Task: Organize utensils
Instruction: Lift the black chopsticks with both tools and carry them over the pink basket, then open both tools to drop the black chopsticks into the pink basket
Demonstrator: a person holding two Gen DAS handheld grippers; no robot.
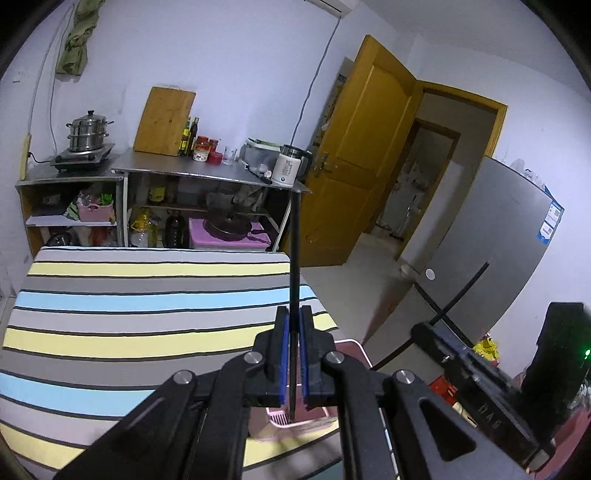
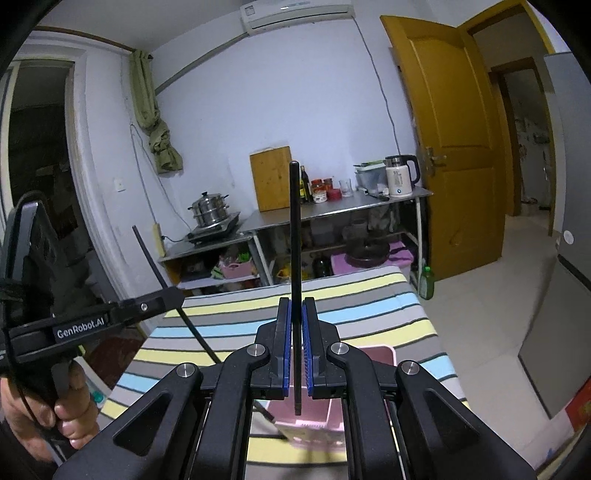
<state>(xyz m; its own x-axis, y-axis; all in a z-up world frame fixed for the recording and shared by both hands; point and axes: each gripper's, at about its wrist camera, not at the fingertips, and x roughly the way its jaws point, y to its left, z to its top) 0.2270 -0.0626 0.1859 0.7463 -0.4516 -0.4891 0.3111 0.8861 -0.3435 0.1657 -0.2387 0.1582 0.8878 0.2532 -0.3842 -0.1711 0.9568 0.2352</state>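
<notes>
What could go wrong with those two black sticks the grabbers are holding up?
1. The left gripper pinches its black chopstick by a thin strip, so it might tip or slide out.
2. The right gripper holds its chopstick the same way.
3. The pink basket on the striped table is small, so a drop could miss.

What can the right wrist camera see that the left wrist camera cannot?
Only the right wrist view shows the air conditioner, a hand gripping the left tool and a green bottle. Only the left wrist view shows the grey fridge. Both show a black chopstick clamped upright, the pink basket and the striped table.
</notes>
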